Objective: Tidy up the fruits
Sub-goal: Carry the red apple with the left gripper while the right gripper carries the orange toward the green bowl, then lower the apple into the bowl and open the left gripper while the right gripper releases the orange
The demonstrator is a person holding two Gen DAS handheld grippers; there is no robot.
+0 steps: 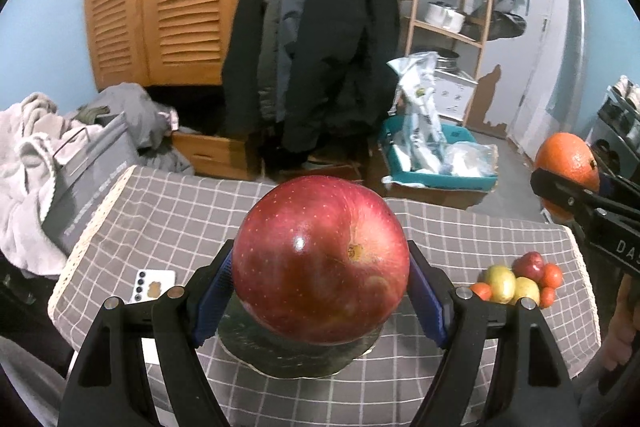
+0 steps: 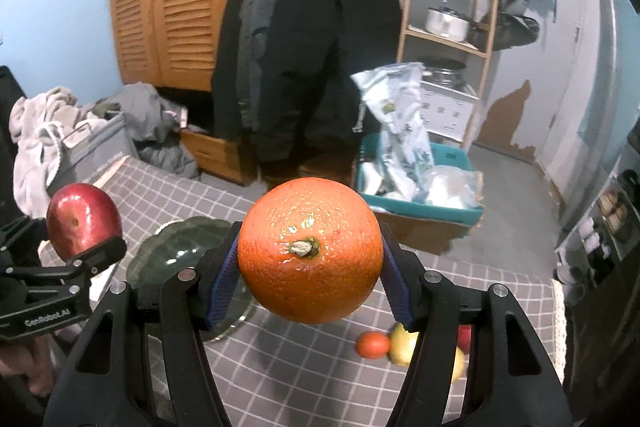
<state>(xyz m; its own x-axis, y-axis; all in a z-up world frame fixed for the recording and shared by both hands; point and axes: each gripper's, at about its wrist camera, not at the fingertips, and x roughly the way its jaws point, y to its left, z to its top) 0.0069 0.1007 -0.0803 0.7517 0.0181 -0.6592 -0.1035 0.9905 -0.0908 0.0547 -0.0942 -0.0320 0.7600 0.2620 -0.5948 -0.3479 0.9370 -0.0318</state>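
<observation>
Left gripper point(image 1: 320, 279): we read it as clamped on the red apple point(image 1: 320, 259), blue pads point(image 1: 216, 291) pressed to the flanks at 9 and 3 o'clock, stem dimple facing the left wrist camera. The apple hangs clear of the surface point(image 1: 160, 211), directly over a dark green plate point(image 1: 296, 355) that shows under it at 6 o'clock. Right gripper point(image 2: 310, 267): likewise closed on the orange point(image 2: 310, 247), pads on either side, stem scar toward the lens, fruit held in the air above the checked cloth. From the right wrist view the plate point(image 2: 180, 247) sits at 9 o'clock of the orange, with the apple point(image 2: 82, 219) further out at 9, well apart. Beyond the grippers, a small heap of loose fruit point(image 1: 520, 279) lies on the surface at 3 o'clock of the apple, red, yellow and orange pieces touching one another; the same heap point(image 2: 396, 347) shows at 5 o'clock below the orange, partly hidden by a finger. A white card point(image 1: 154, 287) lies at 9 o'clock by the left gripper. Handling, our judgement: the apple is firm, waxy-skinned and fairly heavy, so it may slip if the pads drift off the widest girth; hold across the equator as now. The orange has a pebbled rind that grips better but yields a little under pressure; squeeze lightly. Both are round and will roll when set down, so the plate's hollow looks the safer landing place.
</observation>
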